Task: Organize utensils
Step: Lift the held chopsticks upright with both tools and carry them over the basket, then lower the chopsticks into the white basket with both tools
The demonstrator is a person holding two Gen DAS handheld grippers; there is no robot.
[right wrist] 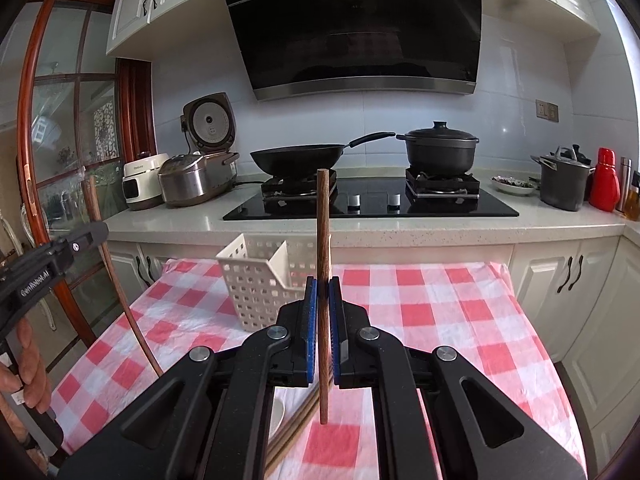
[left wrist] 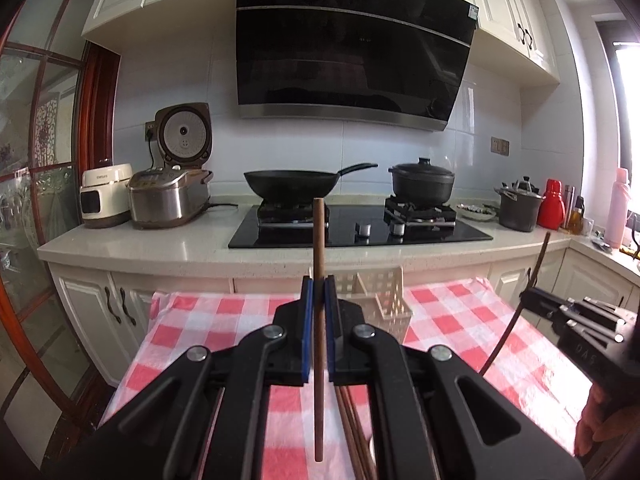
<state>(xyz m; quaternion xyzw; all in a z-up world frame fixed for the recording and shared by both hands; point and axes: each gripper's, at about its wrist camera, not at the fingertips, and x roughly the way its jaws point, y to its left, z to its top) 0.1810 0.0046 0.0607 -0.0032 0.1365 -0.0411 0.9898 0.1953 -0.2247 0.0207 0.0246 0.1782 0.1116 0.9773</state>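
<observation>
While my left gripper (left wrist: 319, 292) was clenched on one brown chopstick (left wrist: 319, 264), that stick stood upright between the blue pads (left wrist: 307, 320), its top rising above them and its lower end hanging over the red-and-white checked cloth (left wrist: 452, 312). My right gripper (right wrist: 323, 292) was clamped the same way on a second chopstick (right wrist: 323, 220), upright too, tilted only slightly. Below each pair of jaws, more chopsticks (left wrist: 352, 432) lay on the cloth, partly hidden by my own linkages; from the right wrist a bit of white dish (right wrist: 278, 412) showed beside them.

Beyond the fingertips stood the white perforated utensil basket (right wrist: 256, 284), divided by an inner wall; I could not tell whether anything lay in either compartment. It sat on the cloth near the far edge, between both grippers and the counter.

Past the table ran the pale counter (right wrist: 168, 220) with a black hob (right wrist: 372, 208). A black wok (right wrist: 296, 158) and a lidded black pot (right wrist: 440, 152) stood on its burners. To the left were an open rice cooker (right wrist: 196, 176) and a small white appliance (right wrist: 140, 184); to the right, a grey lidded stockpot (right wrist: 564, 180) and a red bottle (right wrist: 604, 180). A dark range hood (right wrist: 360, 28) hung above.
</observation>
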